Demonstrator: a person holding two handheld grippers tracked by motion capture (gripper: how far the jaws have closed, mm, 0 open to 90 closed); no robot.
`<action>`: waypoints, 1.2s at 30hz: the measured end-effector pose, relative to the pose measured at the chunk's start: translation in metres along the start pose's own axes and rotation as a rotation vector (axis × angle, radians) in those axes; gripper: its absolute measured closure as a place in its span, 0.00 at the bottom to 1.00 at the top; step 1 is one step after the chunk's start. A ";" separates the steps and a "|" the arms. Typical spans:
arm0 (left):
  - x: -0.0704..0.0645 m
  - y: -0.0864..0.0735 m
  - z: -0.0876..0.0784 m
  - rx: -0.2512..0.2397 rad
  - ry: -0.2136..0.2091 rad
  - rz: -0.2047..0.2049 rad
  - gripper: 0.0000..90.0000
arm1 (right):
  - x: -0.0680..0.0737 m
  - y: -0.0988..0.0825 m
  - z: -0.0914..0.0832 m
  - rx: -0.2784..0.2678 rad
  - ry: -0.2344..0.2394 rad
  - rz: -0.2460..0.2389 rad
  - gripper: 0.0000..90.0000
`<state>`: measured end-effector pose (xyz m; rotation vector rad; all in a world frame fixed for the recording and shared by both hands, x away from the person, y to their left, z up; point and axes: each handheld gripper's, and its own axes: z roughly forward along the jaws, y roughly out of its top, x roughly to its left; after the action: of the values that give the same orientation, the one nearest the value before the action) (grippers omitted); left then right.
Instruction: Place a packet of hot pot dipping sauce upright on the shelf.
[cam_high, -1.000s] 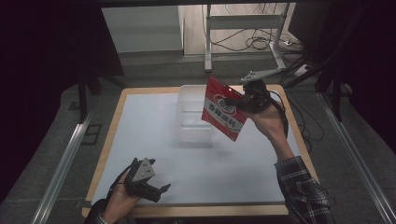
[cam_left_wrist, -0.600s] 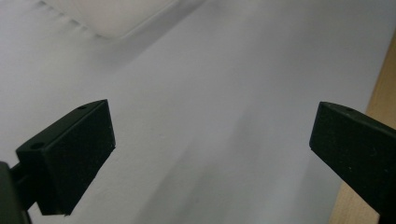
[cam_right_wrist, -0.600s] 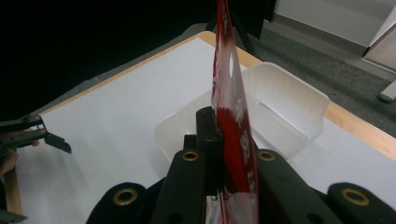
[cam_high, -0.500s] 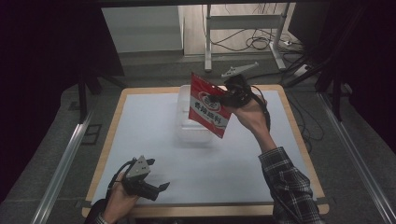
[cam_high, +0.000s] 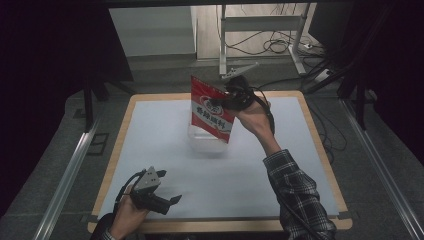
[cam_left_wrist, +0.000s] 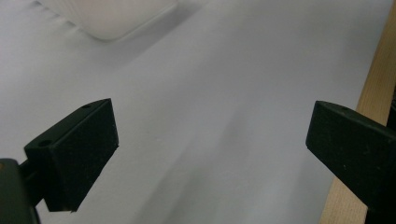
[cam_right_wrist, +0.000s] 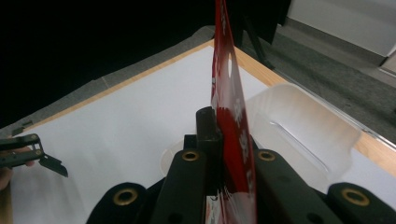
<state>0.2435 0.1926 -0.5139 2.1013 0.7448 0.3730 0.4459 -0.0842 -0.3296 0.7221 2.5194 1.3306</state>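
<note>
right gripper (cam_high: 231, 98) clamped on red packet (cam_high: 212, 111), held above clear container (cam_high: 205, 142) | left gripper (cam_high: 167, 202) wide open, empty, near table (cam_high: 150, 125) front edge | advice: lower packet straight into container, release only when inside

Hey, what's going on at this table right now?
A person works with a gripper in each hand. The right gripper is clamped on a red snack packet and holds it up above a clear plastic container on the white table. The left gripper sits near the table's front edge, jaws open, holding nothing.
</note>
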 end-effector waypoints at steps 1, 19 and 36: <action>0.000 0.000 0.000 0.002 0.001 -0.002 0.02 | 0.001 0.001 0.002 0.001 0.003 0.000 0.97; 0.002 0.001 -0.003 -0.033 0.025 -0.002 0.02 | -0.010 -0.019 0.038 0.088 -0.005 0.027 0.97; 0.005 -0.001 -0.003 -0.044 -0.011 -0.033 0.01 | -0.002 -0.024 0.049 0.098 -0.041 -0.032 0.87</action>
<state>0.2454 0.1982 -0.5130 2.0452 0.7574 0.3562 0.4589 -0.0615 -0.3770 0.7173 2.5676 1.1772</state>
